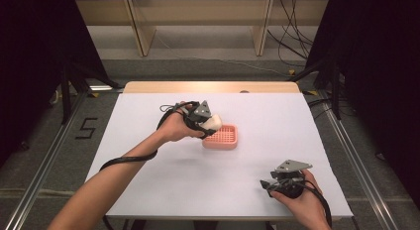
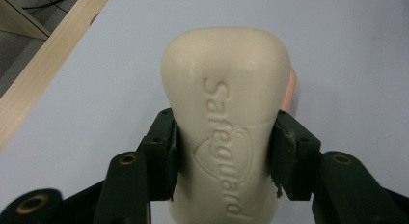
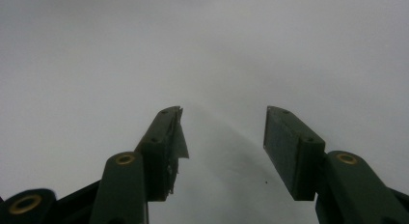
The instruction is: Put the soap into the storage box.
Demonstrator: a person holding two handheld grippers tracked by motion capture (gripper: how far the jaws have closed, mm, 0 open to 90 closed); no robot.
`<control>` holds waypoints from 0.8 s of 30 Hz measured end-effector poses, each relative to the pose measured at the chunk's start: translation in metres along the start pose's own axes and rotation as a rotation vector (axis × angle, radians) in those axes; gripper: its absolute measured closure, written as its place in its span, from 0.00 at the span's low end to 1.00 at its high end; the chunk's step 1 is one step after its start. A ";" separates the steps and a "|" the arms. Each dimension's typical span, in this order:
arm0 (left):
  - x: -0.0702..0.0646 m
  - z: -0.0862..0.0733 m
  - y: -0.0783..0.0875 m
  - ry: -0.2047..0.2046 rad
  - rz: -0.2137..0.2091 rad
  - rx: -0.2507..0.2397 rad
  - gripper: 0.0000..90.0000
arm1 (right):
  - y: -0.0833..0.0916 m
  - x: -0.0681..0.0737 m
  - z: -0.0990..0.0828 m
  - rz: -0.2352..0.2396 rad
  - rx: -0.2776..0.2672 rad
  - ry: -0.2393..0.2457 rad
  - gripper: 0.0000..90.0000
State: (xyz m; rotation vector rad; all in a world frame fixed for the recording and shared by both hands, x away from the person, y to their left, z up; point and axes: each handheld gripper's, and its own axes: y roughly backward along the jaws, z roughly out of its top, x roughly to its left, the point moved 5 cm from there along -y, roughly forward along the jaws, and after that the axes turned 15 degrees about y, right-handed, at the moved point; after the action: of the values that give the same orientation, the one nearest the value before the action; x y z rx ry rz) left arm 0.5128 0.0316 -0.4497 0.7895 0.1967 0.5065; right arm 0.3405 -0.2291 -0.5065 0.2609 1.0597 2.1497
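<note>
Soap (image 2: 226,122) sits clamped between the two black jaws of the left gripper (image 2: 224,151) in the left gripper view, a cream bar with the word Safeguard pressed into its face. The pads press on both narrow sides of the bar near its lower half, and its rounded end rises toward the top of the frame. Behind its right edge a thin strip of the pink soap dish (image 2: 292,89) peeks out. A wooden table edge (image 2: 53,60) runs across the upper left corner.

In the high view the left gripper (image 1: 210,122) is near the centre of the frame, held by the person's left hand (image 1: 176,126), with the pale bar (image 1: 214,122) sticking out to the right over the left rim of the soap dish (image 1: 224,137). Whether the bar touches the dish I cannot tell. The dish rests on the white table top (image 1: 148,111).

Down in the lower right of that view the right hand (image 1: 299,200) holds the right gripper (image 1: 267,185), well apart from the dish. In the right gripper view its jaws stand wide apart with nothing between them, above the plain white surface (image 3: 217,50).
</note>
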 end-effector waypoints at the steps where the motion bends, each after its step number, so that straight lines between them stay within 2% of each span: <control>1: 0.000 0.000 0.000 -0.001 0.000 0.001 0.55 | 0.000 0.000 0.000 -0.002 -0.003 -0.003 0.54; 2: -0.002 0.000 -0.002 0.028 -0.004 -0.015 0.55 | 0.000 0.000 0.000 -0.001 -0.003 -0.003 0.54; 4: 0.000 0.000 -0.002 0.005 -0.002 -0.003 0.55 | 0.000 0.000 0.000 -0.001 -0.003 -0.004 0.54; 7: -0.002 0.000 -0.004 0.025 -0.005 -0.005 0.55 | 0.000 0.000 0.000 0.000 -0.003 -0.004 0.54; 9: -0.001 0.000 -0.004 -0.003 -0.004 0.005 0.55 | 0.001 0.000 0.000 0.000 -0.004 -0.005 0.54; 12: -0.002 0.000 -0.006 0.009 -0.007 0.004 0.55 | 0.001 0.000 0.000 -0.001 -0.006 -0.006 0.54; 15: -0.001 0.001 -0.007 0.003 -0.008 0.002 0.55 | 0.001 0.000 0.000 -0.001 -0.005 -0.005 0.54; 17: -0.002 0.001 -0.008 0.020 -0.009 -0.006 0.55 | 0.000 0.001 0.001 0.002 -0.006 -0.010 0.54; 19: -0.001 0.001 -0.008 0.005 -0.008 0.007 0.55 | 0.000 0.001 0.001 0.002 -0.002 -0.006 0.54; 20: -0.002 0.002 -0.010 0.019 -0.009 -0.006 0.55 | 0.000 0.001 0.001 0.006 -0.004 -0.003 0.54; 22: -0.001 0.002 -0.010 0.002 -0.010 0.006 0.55 | 0.000 0.001 0.001 0.002 -0.007 -0.005 0.54; 23: -0.002 0.002 -0.010 0.015 -0.014 0.005 0.55 | 0.000 0.001 0.001 0.003 -0.007 -0.007 0.54; 24: -0.002 0.002 -0.010 0.010 -0.013 0.002 0.55 | 0.000 0.001 0.001 0.002 -0.007 -0.008 0.54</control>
State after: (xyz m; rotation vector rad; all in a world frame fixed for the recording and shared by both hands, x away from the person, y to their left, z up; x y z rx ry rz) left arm 0.5158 0.0232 -0.4558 0.7873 0.2117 0.4981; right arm 0.3401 -0.2282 -0.5057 0.2675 1.0473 2.1518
